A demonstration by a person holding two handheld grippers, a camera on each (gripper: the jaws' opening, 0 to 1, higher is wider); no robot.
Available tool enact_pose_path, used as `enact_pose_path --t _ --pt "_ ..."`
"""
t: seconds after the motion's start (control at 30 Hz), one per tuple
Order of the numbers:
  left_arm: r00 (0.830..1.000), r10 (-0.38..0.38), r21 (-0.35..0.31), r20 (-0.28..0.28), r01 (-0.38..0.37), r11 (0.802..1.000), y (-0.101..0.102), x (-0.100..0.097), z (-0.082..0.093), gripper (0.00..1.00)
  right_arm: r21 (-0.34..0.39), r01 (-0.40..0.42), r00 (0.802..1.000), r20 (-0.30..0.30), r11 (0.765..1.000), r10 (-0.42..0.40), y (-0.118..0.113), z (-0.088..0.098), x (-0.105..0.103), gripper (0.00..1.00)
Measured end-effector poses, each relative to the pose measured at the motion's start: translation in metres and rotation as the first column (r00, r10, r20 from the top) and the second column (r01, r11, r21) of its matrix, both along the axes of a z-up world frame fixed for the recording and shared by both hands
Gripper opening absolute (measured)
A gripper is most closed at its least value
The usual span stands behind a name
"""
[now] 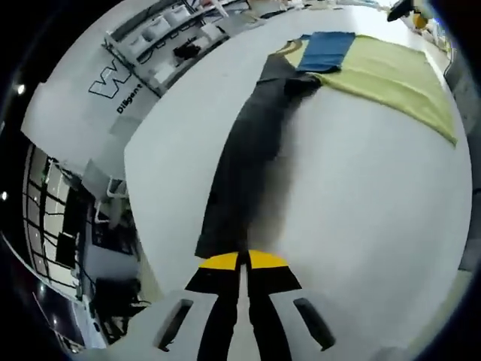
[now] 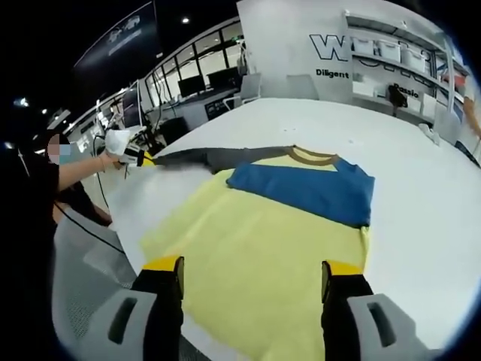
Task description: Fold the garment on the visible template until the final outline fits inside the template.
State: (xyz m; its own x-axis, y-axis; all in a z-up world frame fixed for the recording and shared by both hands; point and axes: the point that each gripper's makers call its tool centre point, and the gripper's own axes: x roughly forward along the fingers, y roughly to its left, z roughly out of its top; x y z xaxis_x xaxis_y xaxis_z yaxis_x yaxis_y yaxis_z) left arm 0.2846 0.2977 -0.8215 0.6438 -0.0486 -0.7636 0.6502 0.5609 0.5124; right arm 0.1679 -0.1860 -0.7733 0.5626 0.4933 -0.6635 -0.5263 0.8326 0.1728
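A white desk (image 1: 361, 218) carries a garment (image 2: 255, 248) that is mostly pale yellow, with a blue panel (image 2: 308, 192) across the upper part and a brown-edged collar (image 2: 312, 156) beyond it. One dark grey sleeve (image 1: 248, 165) is drawn out long and straight away from the body of the garment, lying flat along the desk top.

In the left gripper view the left tool (image 1: 242, 259) has its yellow-tipped jaws pressed together on the very end of that grey sleeve, the cloth running straight away from the jaw tips toward the yellow and blue body near the far edge of the desk. In the right gripper view the same tool (image 2: 143, 158) shows far off at the left, held in a person's hand (image 2: 116, 141), with the sleeve (image 2: 218, 156) stretched between it and the collar.

The right tool (image 2: 254, 274) hangs over the near hem of the yellow cloth with its jaws spread wide apart, one to either side, nothing between them. Whether the jaw tips touch the cloth I cannot tell.

Behind the desk stand white shelves (image 2: 391, 53) with bins against a wall bearing dark lettering (image 2: 331, 47), and further off rows of workstations with monitors (image 2: 203, 84). A clear template outline under the garment I cannot make out
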Motion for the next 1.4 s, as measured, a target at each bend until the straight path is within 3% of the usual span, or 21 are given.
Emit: enact_pose_path --t 0.1,0.57,0.73,0.8,0.87,0.97,1.0,1.07,1.1,1.13,1.17,1.27,1.3,1.33,1.37,1.4 --pt "0.996 0.084 -0.094 -0.014 -0.085 0.992 0.005 0.005 -0.004 0.01 -0.003 -0.002 1.000 -0.006 1.000 0.002 0.001 -0.001 -0.001 0.72" --pt "0.989 0.142 -0.070 -0.045 -0.145 0.987 0.018 0.014 -0.023 0.01 -0.001 0.003 1.000 -0.007 1.000 -0.003 -0.003 0.003 -0.001 0.74" --pt "0.977 0.204 -0.117 -0.063 -0.210 0.971 0.020 0.014 -0.027 0.01 0.005 0.006 1.000 -0.002 1.000 -0.006 -0.004 0.006 -0.003 0.76" --pt "0.944 0.318 -0.115 -0.090 -0.327 0.938 0.032 0.006 -0.030 0.00 0.001 0.007 1.000 0.002 1.000 -0.007 -0.006 0.007 -0.003 0.76" --pt "0.926 0.368 -0.131 -0.087 -0.377 0.917 0.039 0.005 -0.028 0.04 -0.002 0.013 1.000 0.002 1.000 -0.013 -0.007 0.007 -0.003 0.78" --pt "0.870 0.472 -0.225 -0.142 -0.492 0.841 0.043 0.000 -0.027 0.09 -0.008 0.021 1.000 0.002 1.000 -0.021 -0.010 0.007 -0.003 0.80" --pt "0.840 0.513 -0.289 -0.175 -0.542 0.789 0.043 -0.002 -0.026 0.10 -0.007 0.020 1.000 0.001 1.000 -0.020 -0.010 0.008 -0.004 0.80" --pt "0.814 0.543 -0.378 -0.208 -0.579 0.723 0.040 -0.001 -0.022 0.13 -0.004 0.020 1.000 0.002 1.000 -0.020 -0.009 0.008 -0.005 0.82" --pt "0.793 0.557 -0.443 -0.248 -0.604 0.663 0.036 -0.001 -0.020 0.15 -0.003 0.020 1.000 0.001 1.000 -0.020 -0.009 0.008 -0.005 0.84" --pt "0.783 0.562 -0.473 -0.267 -0.615 0.631 0.033 -0.002 -0.019 0.15 -0.007 0.025 1.000 0.000 1.000 -0.025 -0.010 0.008 -0.006 0.86" --pt "0.760 0.574 -0.510 -0.306 -0.640 0.575 0.028 -0.004 -0.017 0.14 -0.014 0.029 1.000 0.000 0.999 -0.029 -0.011 0.007 -0.006 0.87" --pt "0.761 0.567 -0.539 -0.315 -0.636 0.552 0.022 -0.004 -0.016 0.19 -0.019 0.033 0.999 -0.008 0.999 -0.034 -0.013 0.006 -0.008 0.89" --pt "0.754 0.568 -0.558 -0.331 -0.641 0.527 0.017 -0.004 -0.016 0.22 -0.017 0.037 0.999 -0.009 0.999 -0.037 -0.013 0.006 -0.008 0.89" --pt "0.751 0.567 -0.564 -0.338 -0.644 0.518 0.015 -0.004 -0.016 0.24 -0.017 0.037 0.999 -0.008 0.999 -0.038 -0.013 0.006 -0.009 0.89" --pt "0.743 0.570 -0.574 -0.352 -0.652 0.495 0.011 -0.004 -0.016 0.26 -0.017 0.037 0.999 -0.008 0.999 -0.037 -0.013 0.006 -0.009 0.89" --pt "0.723 0.585 -0.577 -0.369 -0.671 0.465 0.010 -0.003 -0.018 0.26 -0.018 0.038 0.999 -0.011 0.999 -0.038 -0.012 0.006 -0.010 0.89"
